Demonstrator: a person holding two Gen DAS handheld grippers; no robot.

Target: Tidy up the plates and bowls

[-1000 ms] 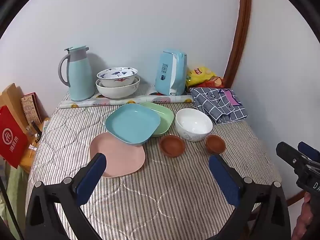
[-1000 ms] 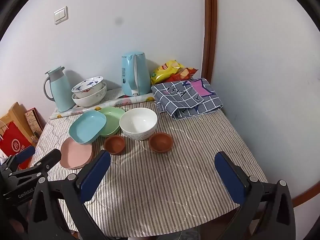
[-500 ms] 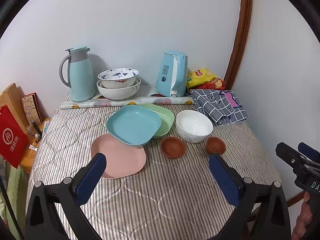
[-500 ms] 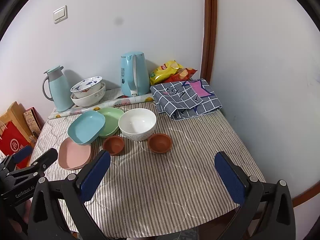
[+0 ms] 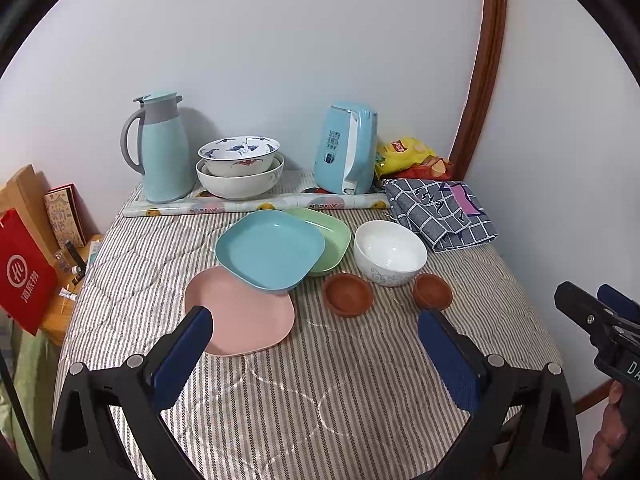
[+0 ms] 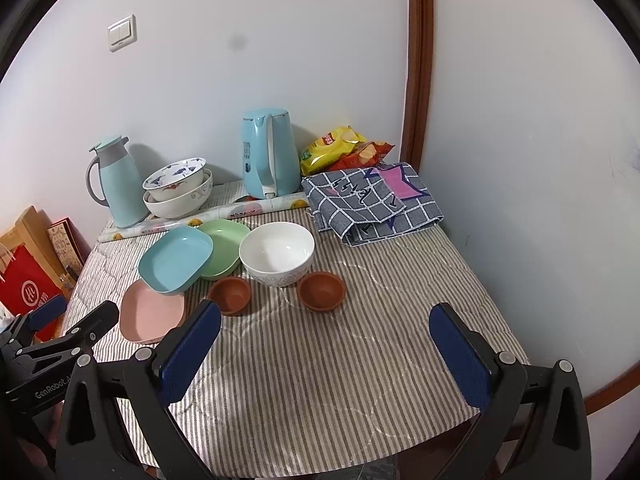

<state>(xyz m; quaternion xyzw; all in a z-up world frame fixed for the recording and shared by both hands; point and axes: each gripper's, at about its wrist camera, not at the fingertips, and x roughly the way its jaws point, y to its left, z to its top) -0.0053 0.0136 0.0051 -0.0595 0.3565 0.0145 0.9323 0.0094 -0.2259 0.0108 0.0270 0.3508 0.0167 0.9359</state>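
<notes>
On the striped tablecloth a blue square plate point(image 5: 270, 250) point(image 6: 176, 259) overlaps a pink plate point(image 5: 244, 316) point(image 6: 152, 314) and a green plate point(image 5: 326, 236) point(image 6: 222, 240). To their right stands a white bowl point(image 5: 390, 252) point(image 6: 277, 252), flanked by two small brown bowls point(image 5: 348, 294) point(image 5: 433, 291) point(image 6: 229, 294) point(image 6: 321, 291). Two patterned bowls point(image 5: 240, 166) point(image 6: 178, 186) sit stacked at the back. My left gripper point(image 5: 314, 344) is open above the near table, short of the pink plate. My right gripper point(image 6: 326, 346) is open, nearer than the brown bowls. Both hold nothing.
A blue thermos jug point(image 5: 164, 148), a blue kettle point(image 5: 348, 148), a rolled sheet point(image 5: 256, 204), snack bags point(image 5: 408, 156) and a folded checked cloth point(image 5: 440, 212) line the back. Walls close the back and right. A red bag point(image 5: 24, 276) and boxes stand left of the table.
Both views have drawn slightly back and up, so the dishes look a little smaller and lower. Nothing on the table moved, and both grippers stayed open.
</notes>
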